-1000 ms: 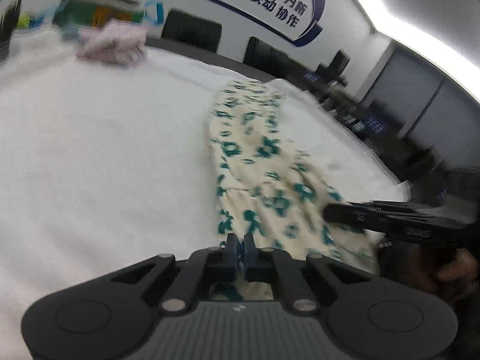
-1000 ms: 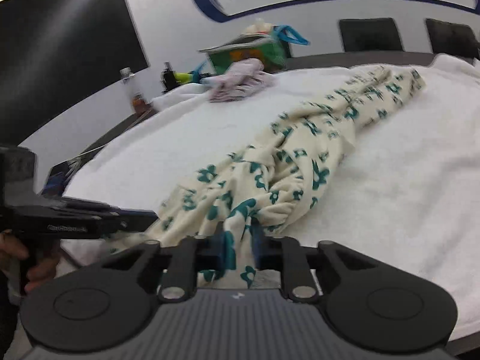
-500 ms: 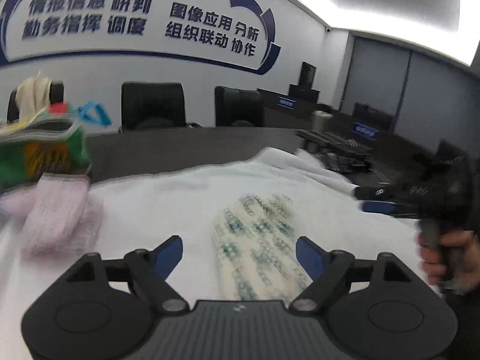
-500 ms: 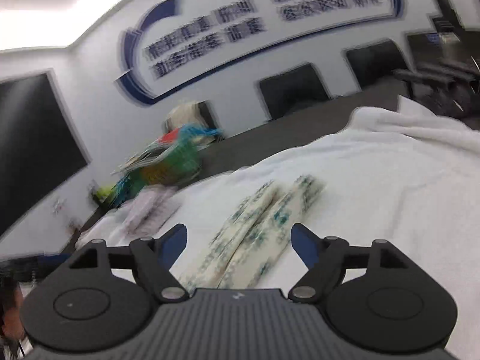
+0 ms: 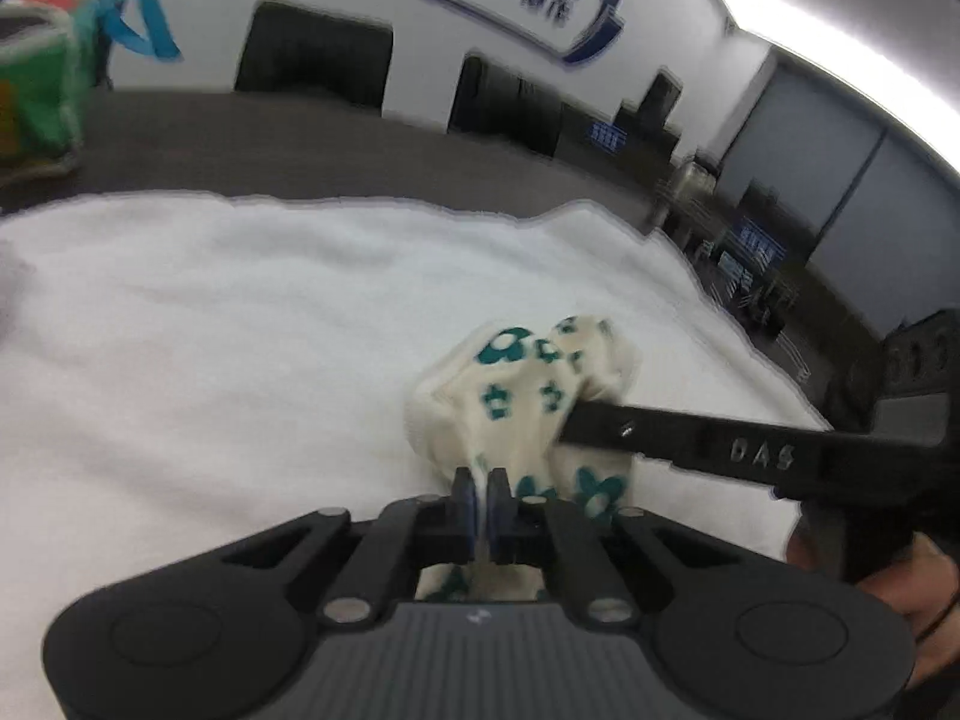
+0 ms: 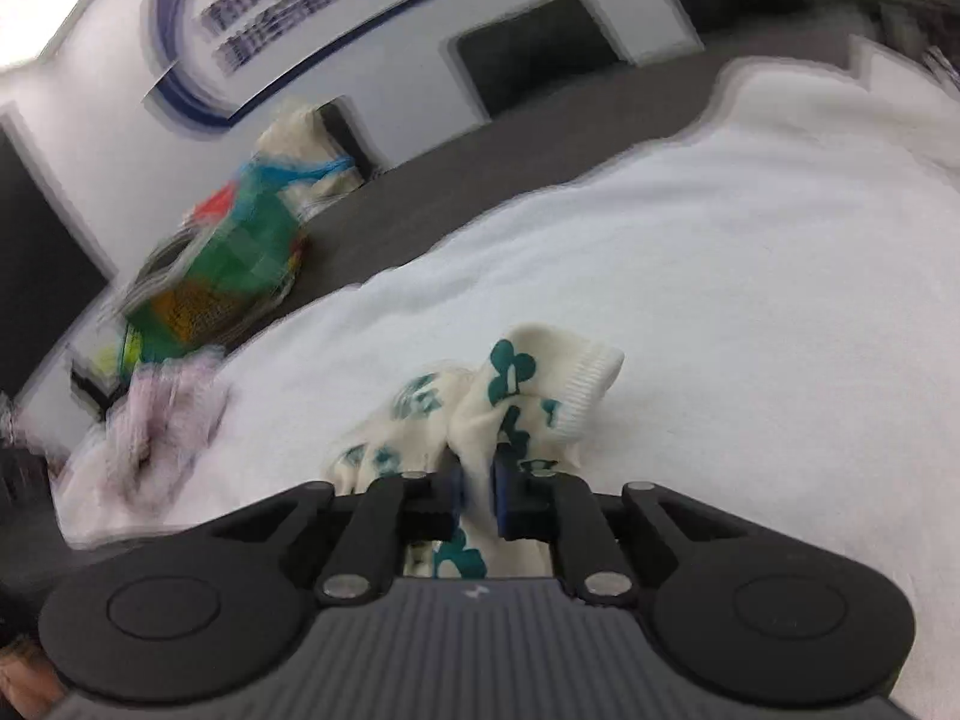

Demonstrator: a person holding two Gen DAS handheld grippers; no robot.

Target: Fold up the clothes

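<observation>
A cream garment with teal flower print [image 5: 516, 396] lies bunched on the white towel-covered table [image 5: 210, 324]. My left gripper [image 5: 480, 501] is shut on a fold of it. My right gripper [image 6: 477, 495] is shut on the same garment [image 6: 510, 396] near a ribbed cuff [image 6: 591, 387]. In the left wrist view the right gripper's long black finger [image 5: 660, 435] reaches in from the right and presses into the cloth. Most of the garment is hidden under the gripper bodies.
A pink garment [image 6: 150, 420] lies crumpled at the table's left. A green bag of clothes [image 6: 222, 276] stands on the dark tabletop behind the towel. Black chairs [image 5: 312, 60] line the far side under a wall sign. The towel's right edge [image 5: 750, 348] drops off.
A second ago both grippers held the long, stretched-out garment. Half a second ago both were open above it. Now both are shut on it again, and the cloth is bunched short.
</observation>
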